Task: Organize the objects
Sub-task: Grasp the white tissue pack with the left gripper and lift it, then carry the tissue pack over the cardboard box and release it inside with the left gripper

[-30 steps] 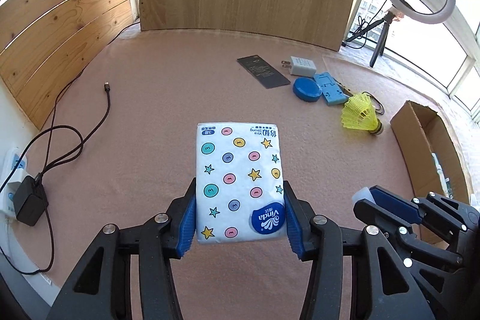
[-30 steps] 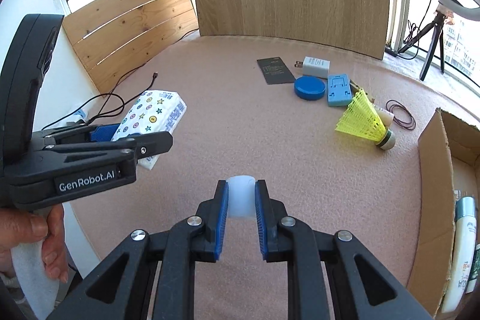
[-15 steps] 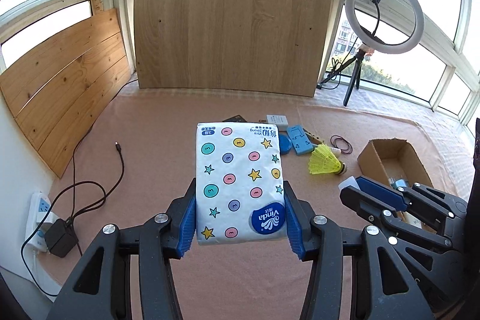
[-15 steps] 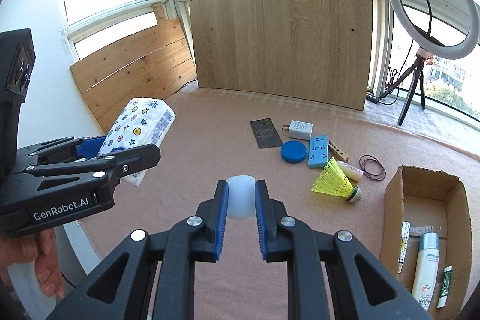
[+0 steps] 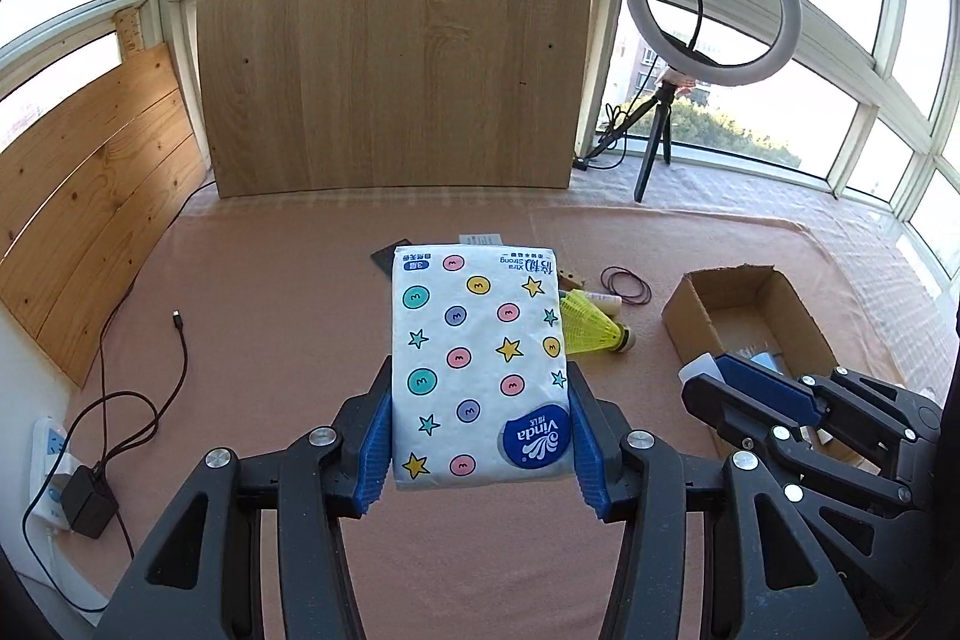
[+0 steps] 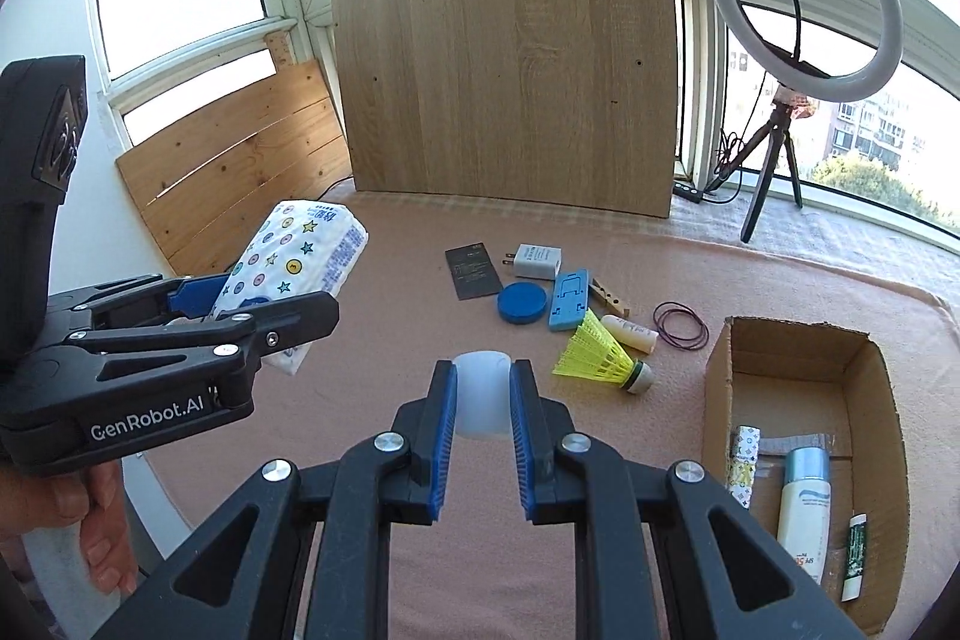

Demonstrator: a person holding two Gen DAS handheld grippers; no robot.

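Your left tongs (image 5: 480, 436) clamp the Vinda tissue pack (image 5: 477, 370) by its long edges at centre frame, keeping it level. Your right tongs (image 6: 483, 403) pinch a white cap (image 6: 482, 394), held above the worktop (image 6: 390, 340); the cardboard box (image 6: 717, 388) waits lower right.

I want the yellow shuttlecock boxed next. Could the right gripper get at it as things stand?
Probably not yet: the right gripper is shut on a white translucent cap, so its fingers are occupied. The yellow shuttlecock itself lies uncovered on the pink mat, the path looking clear.
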